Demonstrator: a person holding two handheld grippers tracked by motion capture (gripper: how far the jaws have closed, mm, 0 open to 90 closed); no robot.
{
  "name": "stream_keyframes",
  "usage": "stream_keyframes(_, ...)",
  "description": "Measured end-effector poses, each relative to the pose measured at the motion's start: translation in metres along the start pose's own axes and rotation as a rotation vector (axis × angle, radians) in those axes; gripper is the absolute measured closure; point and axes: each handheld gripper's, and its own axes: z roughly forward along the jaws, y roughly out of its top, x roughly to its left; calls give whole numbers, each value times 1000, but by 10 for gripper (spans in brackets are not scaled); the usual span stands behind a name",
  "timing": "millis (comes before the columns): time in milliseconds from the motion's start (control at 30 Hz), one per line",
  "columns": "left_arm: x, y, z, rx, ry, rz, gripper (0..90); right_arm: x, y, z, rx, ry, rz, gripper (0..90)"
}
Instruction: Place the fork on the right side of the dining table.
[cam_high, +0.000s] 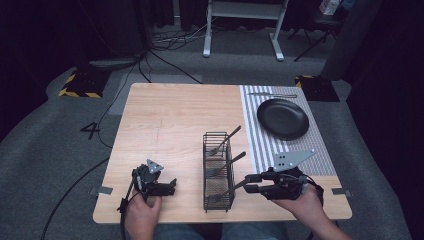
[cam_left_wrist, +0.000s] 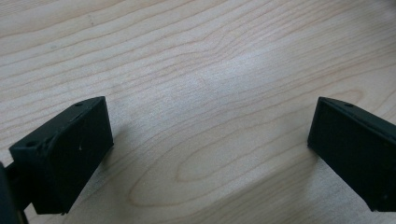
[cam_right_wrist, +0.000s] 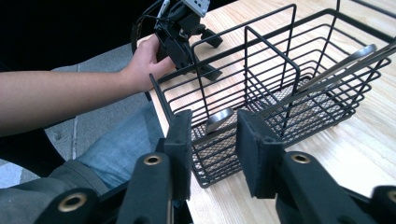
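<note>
While the right gripper (cam_right_wrist: 212, 140) half-closes beside the wire caddy (cam_right_wrist: 280, 93), spoon handle (cam_right_wrist: 219, 120) contact unclear, left gripper (cam_left_wrist: 205, 154) wide, empty.

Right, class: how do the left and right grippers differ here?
The left gripper spreads its jaws wide over the table; the right gripper has them closer together. The left gripper faces plain wood; the right gripper faces the wire basket, a spoon in line between its jaws. Both are black and hand-held.

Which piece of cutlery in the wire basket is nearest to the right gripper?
The spoon in the basket's nearest compartment; its handle reaches toward the right gripper. The other two stand farther back.
</note>
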Motion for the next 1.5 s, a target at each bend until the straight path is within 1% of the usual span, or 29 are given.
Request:
stream_keyframes(67,0,0,0,0,0,0,1,0,1,1,4,0,5,684)
stream_keyframes(133,0,0,0,0,0,0,1,-1,2,3,5,4,17,719)
stream_keyframes(167,0,0,0,0,0,0,1,-1,3,3,3,3,21,773)
stream_keyframes(333,0,0,0,0,0,0,1,1,5,3,11,-10,16,782)
stream_keyframes(400,0,0,0,0,0,0,1,2,6,3,10,-16,7,787)
stream_keyframes(700,0,0,0,0,0,0,1,5,13,5,11,-27,-15,794)
stream_keyframes(867,0,0,0,0,0,0,1,2,16,3,2,-20,-7,809)
stream_keyframes(900,0,0,0,0,0,0,1,1,16,3,0,-20,-4,859)
stream_keyframes(967,0,0,0,0,0,-1,1,-1,18,2,-8,-13,-3,863)
stream_keyframes(1200,0,0,0,0,0,0,1,-2,21,2,-7,-11,-2,863)
stream_keyframes(1400,0,0,0,0,0,0,1,-3,25,-3,-34,-22,0,867)
stream_keyframes(1500,0,0,0,0,0,0,1,-3,27,-8,-59,-20,4,868)
